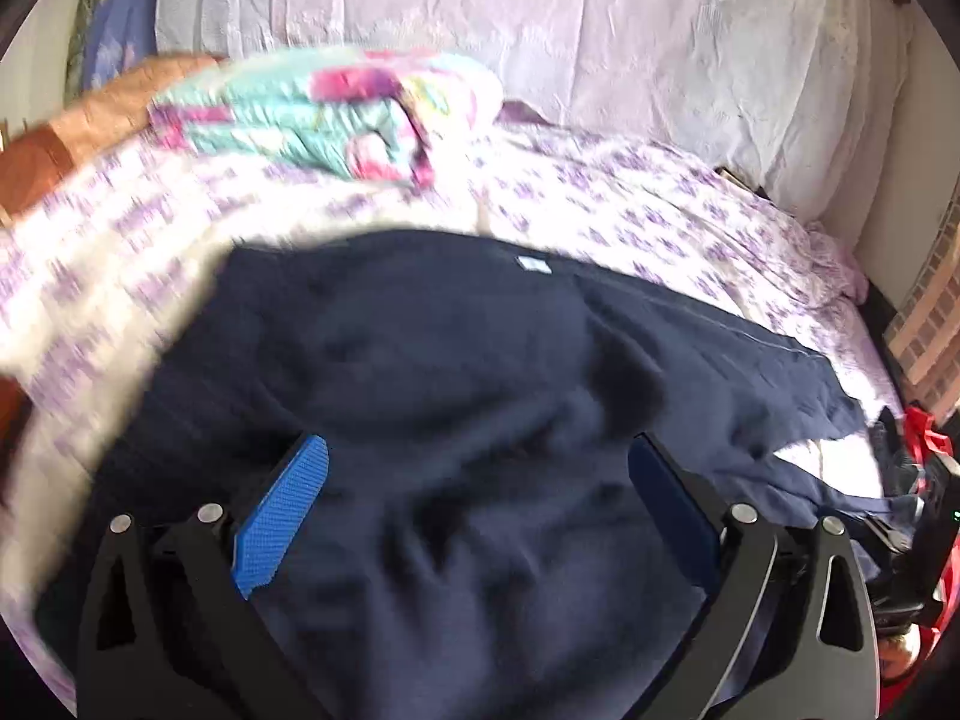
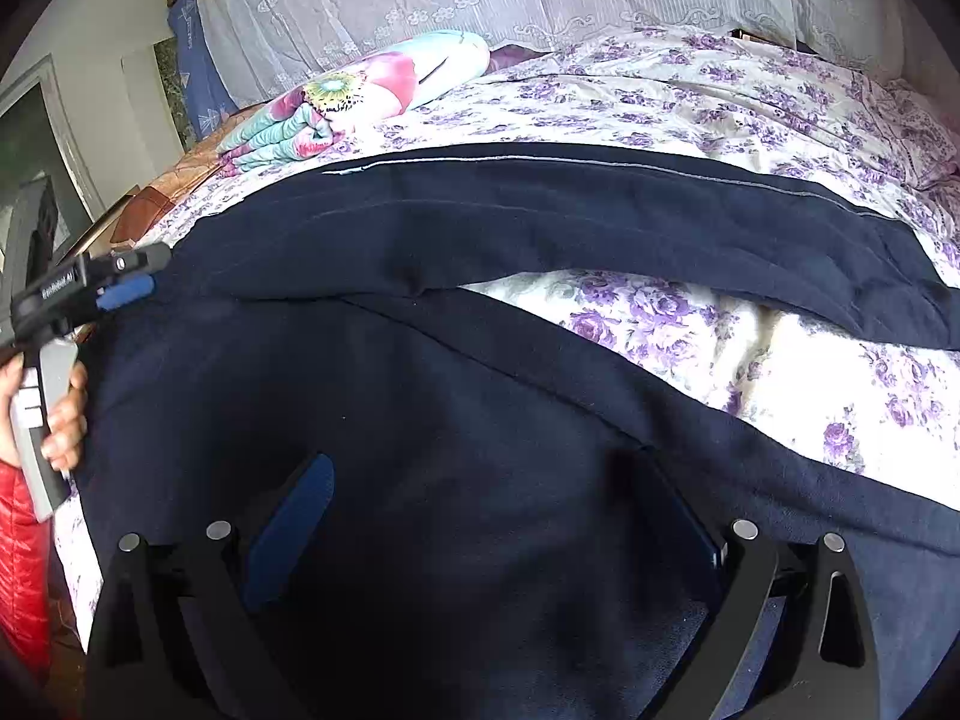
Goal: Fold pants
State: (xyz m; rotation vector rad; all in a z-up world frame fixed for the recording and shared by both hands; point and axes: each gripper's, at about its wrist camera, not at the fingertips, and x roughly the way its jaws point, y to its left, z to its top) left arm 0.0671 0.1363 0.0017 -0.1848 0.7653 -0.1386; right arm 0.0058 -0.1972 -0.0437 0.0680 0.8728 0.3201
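Dark navy pants (image 1: 456, 372) lie spread on a bed with a purple-flowered sheet (image 1: 630, 210). In the right wrist view the pants (image 2: 480, 420) show two legs running to the right, split apart with sheet between them. My left gripper (image 1: 477, 474) is open, its blue pads (image 1: 288, 510) wide apart just over the waist end of the pants, holding nothing. My right gripper (image 2: 486, 510) is open over the near leg, empty. The left gripper (image 2: 129, 282) also shows at the left edge of the right wrist view, at the pants' waist.
A folded colourful quilt (image 1: 324, 120) lies at the far left of the bed, also in the right wrist view (image 2: 336, 108). A lace-covered headboard or pillows (image 1: 540, 30) stand behind. The right gripper's body (image 1: 918, 480) shows at the right edge. A brick wall (image 1: 936, 312) is at right.
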